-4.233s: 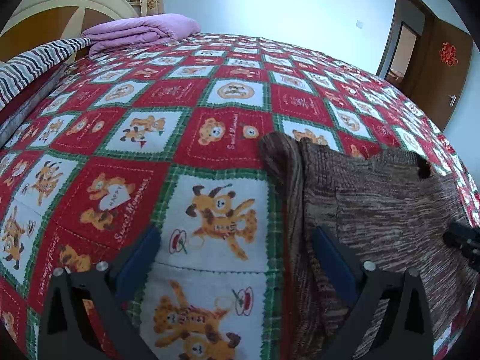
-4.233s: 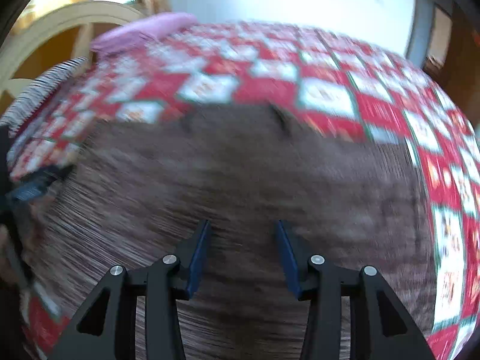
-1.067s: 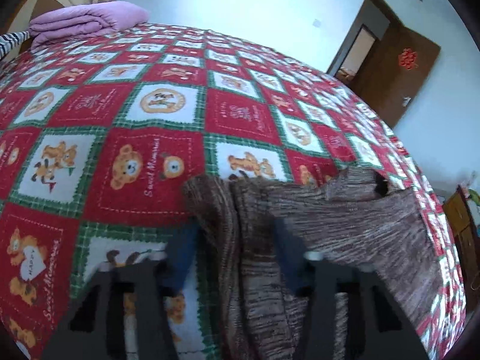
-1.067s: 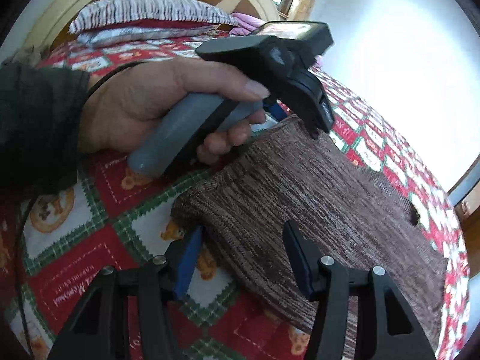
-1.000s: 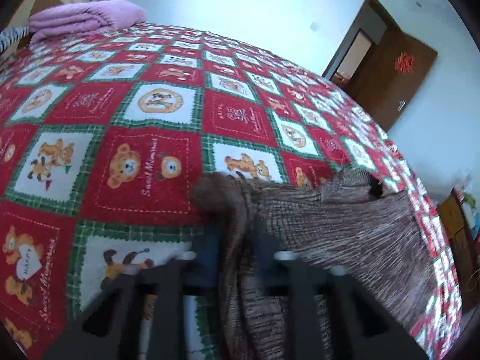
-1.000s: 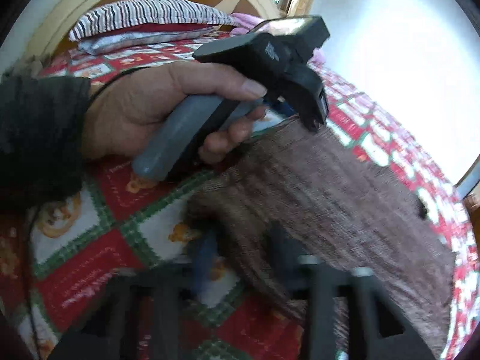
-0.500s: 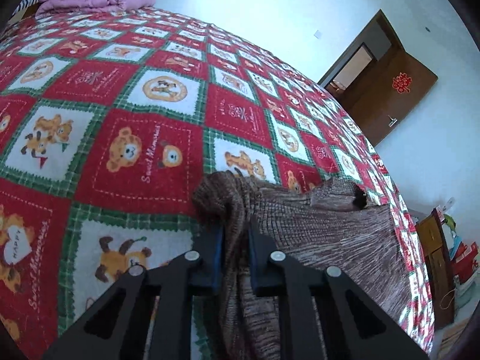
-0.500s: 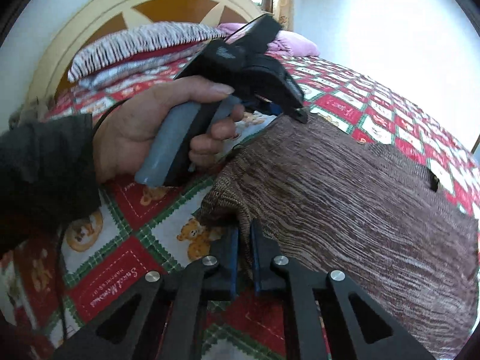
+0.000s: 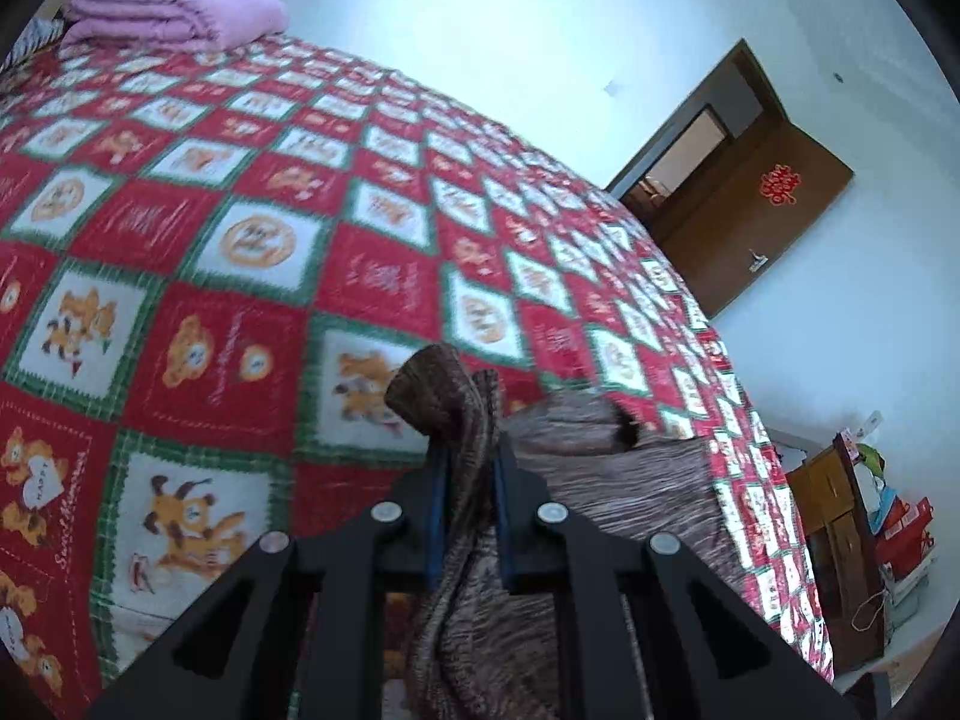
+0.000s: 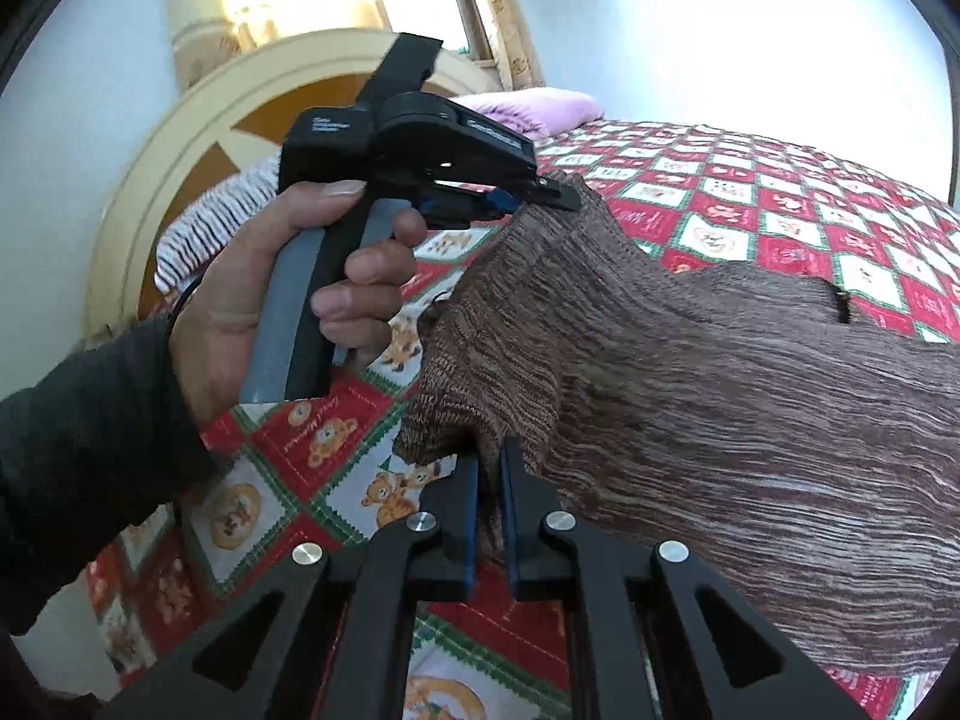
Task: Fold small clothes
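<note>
The left gripper (image 9: 468,468) was clamped on a bunched edge of the brown knit (image 9: 612,480); the fabric filled the gap between the blue pads (image 9: 437,498) and rose in a rounded fold above the tips. The right gripper (image 10: 489,480) was likewise pinched on a lower corner of the knit (image 10: 720,396), lifting it off the quilt (image 10: 282,468).

Hidden or unclear:
- In the left wrist view the knit's near part ran under the gripper frame and was cut off at the bottom edge.
- The left half of the quilt (image 9: 180,276) was smeared by motion blur, so its printed lettering was unreadable.
- In the right wrist view the knit's right end ran out of frame.
- What kind of garment the knit was could not be told.

View differences:
- Only the right wrist view showed the left hand (image 10: 288,300), in a dark sleeve (image 10: 78,438), gripping the left gripper's (image 10: 540,195) grey handle, with that gripper pinching the knit's upper corner.
- Only that view showed the rounded headboard (image 10: 180,138) and a striped pillow (image 10: 204,222).
- Only the left wrist view showed the brown door (image 9: 738,204) with a red ornament and a cluttered cabinet (image 9: 840,528) at right.

Surface and room: the knit lay on a bed covered by a red, green and white bear-print quilt. A folded purple blanket (image 9: 168,18) sat at the far end. The walls were white.
</note>
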{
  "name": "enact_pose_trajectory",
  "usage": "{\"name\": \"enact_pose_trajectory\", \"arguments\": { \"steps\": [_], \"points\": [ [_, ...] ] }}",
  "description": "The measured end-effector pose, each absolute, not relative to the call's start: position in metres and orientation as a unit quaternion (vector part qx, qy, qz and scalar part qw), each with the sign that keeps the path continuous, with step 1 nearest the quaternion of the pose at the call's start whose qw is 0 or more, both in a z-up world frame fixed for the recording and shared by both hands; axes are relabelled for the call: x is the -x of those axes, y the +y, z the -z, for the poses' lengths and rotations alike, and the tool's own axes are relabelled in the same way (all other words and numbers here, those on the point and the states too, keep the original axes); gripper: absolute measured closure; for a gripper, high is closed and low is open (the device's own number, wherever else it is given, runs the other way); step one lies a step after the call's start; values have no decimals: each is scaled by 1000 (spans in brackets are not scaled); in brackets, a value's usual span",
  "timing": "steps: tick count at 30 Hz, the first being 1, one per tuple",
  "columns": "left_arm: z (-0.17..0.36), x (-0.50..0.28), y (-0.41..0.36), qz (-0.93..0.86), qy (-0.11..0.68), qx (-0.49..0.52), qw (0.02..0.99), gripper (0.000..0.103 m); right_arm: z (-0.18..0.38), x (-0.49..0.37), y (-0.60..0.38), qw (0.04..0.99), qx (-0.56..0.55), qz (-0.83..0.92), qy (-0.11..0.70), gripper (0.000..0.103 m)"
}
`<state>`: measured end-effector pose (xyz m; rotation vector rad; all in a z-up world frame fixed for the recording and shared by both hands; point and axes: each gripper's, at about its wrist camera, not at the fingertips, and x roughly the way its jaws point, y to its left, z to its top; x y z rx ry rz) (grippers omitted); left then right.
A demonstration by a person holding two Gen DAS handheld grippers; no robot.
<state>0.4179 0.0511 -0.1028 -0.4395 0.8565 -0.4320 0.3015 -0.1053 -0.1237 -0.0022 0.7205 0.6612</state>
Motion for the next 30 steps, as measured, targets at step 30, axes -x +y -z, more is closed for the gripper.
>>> {"name": "enact_pose_trajectory", "arguments": {
  "steps": [30],
  "points": [
    [42, -416, -110, 271, 382, 118, 876, 91, 101, -284, -273, 907, -138, -240, 317, 98]
  ]
}}
